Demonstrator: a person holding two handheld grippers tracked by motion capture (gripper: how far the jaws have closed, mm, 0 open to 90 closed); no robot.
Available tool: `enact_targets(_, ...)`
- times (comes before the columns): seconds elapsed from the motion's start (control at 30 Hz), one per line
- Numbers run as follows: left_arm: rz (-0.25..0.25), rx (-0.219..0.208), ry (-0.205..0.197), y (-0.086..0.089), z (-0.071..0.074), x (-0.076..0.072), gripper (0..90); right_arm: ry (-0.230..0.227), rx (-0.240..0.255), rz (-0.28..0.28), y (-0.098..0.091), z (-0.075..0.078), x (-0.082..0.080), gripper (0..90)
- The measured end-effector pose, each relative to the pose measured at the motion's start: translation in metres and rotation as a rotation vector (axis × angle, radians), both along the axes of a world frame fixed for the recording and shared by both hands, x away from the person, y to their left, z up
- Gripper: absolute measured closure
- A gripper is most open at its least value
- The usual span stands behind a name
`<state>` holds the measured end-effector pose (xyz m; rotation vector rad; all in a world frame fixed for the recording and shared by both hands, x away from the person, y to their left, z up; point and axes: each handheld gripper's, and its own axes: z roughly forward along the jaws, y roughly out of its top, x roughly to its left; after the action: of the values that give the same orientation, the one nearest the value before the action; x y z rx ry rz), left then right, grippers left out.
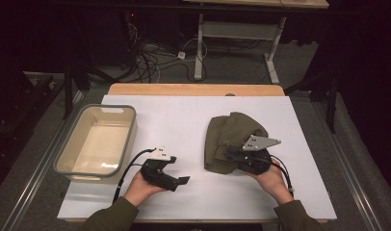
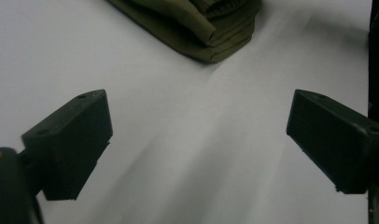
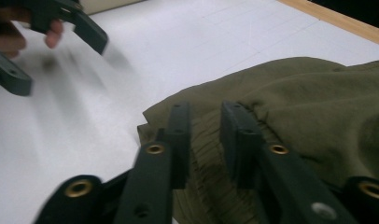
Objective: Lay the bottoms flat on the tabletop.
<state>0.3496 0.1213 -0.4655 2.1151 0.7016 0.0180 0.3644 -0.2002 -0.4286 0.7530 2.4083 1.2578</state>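
The right gripper (image 3: pixel 204 140) hovers over the near edge of the folded olive garment (image 1: pixel 229 139), its jaws a narrow gap apart with ribbed cloth showing between them, not pinched. The garment lies right of centre on the white table (image 1: pixel 184 120). The left gripper (image 2: pixel 199 144) stands wide and empty over bare table, near the beige bin (image 1: pixel 97 139) at the left

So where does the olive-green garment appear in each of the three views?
High view: olive-green garment lies right of centre on the white table top, at the right claw.
Left gripper view: folded edge at top centre.
Right gripper view: right half, under the jaws.
Shared landmark: the white table top.
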Motion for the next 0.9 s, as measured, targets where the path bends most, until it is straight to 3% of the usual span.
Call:
enact_targets(0.2, -0.027, 0.032, 0.022, -0.031, -0.002, 0.018, 12.2, 0.023, 0.008, 0.007, -0.002, -0.002, -0.001, 62.5)
enact_targets(0.43, -0.037, 0.085, 0.004, -0.060, -0.007, 0.031, 19.6, 0.037, 0.005, 0.011, 0.000, -0.006, 0.000, 54.5)
enact_targets(0.53, -0.036, 0.107, -0.004, -0.068, -0.009, 0.034, 27.0, 0.045, -0.002, 0.012, 0.002, -0.006, 0.000, 51.1)
enact_targets(0.7, -0.053, 0.126, -0.019, -0.076, -0.012, 0.037, 47.6, 0.069, -0.011, 0.027, 0.000, -0.006, -0.001, 47.9)
enact_targets(0.83, -0.062, 0.146, -0.039, -0.079, -0.014, 0.036, 69.5, 0.041, -0.045, 0.023, -0.003, -0.006, -0.006, 46.6)
enact_targets(0.9, -0.058, 0.155, -0.047, -0.079, -0.013, 0.036, 78.4, 0.006, -0.082, 0.014, -0.003, -0.007, -0.009, 46.3)
